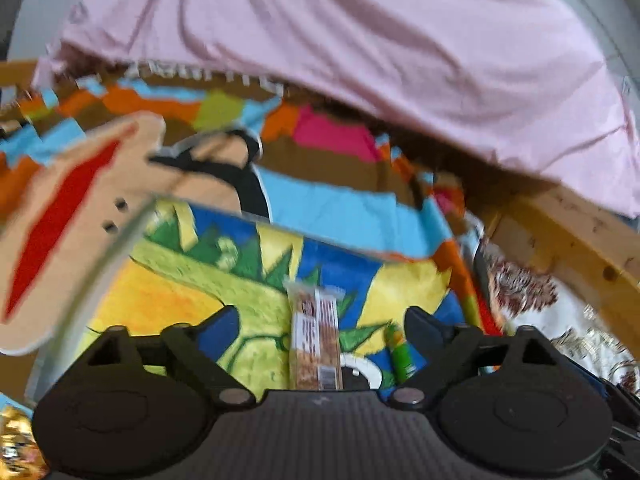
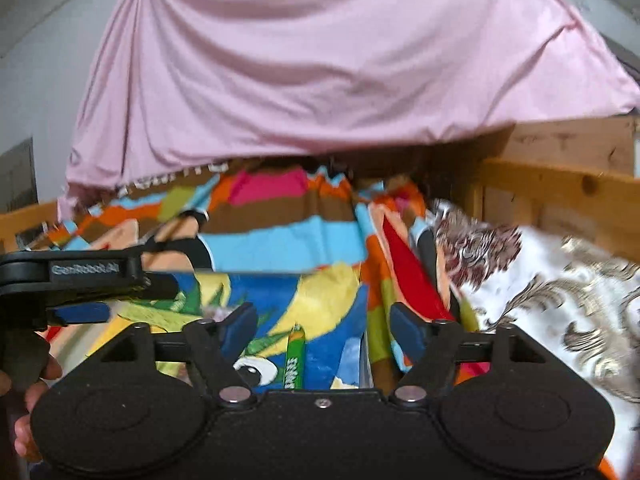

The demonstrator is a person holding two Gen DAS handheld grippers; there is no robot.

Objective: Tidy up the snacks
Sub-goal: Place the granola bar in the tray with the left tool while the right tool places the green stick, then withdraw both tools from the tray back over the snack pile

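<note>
Our left gripper (image 1: 320, 322) stood wide open over a snack bar (image 1: 316, 344), pads clear of it, and our right gripper (image 2: 324, 328) gaped over a green stick pack (image 2: 295, 356). Both snacks lay on the cartoon blanket (image 1: 160, 304); beyond hung a pink sheet (image 2: 320, 60).

Both views are evenly and softly lit, without glare or hard shadows. Motion blur is smeared across the patterned bedcover (image 1: 344, 216) and pink sheet (image 2: 320, 60). Straight lines are bent by fisheye distortion, and the corners are darkened.
</note>
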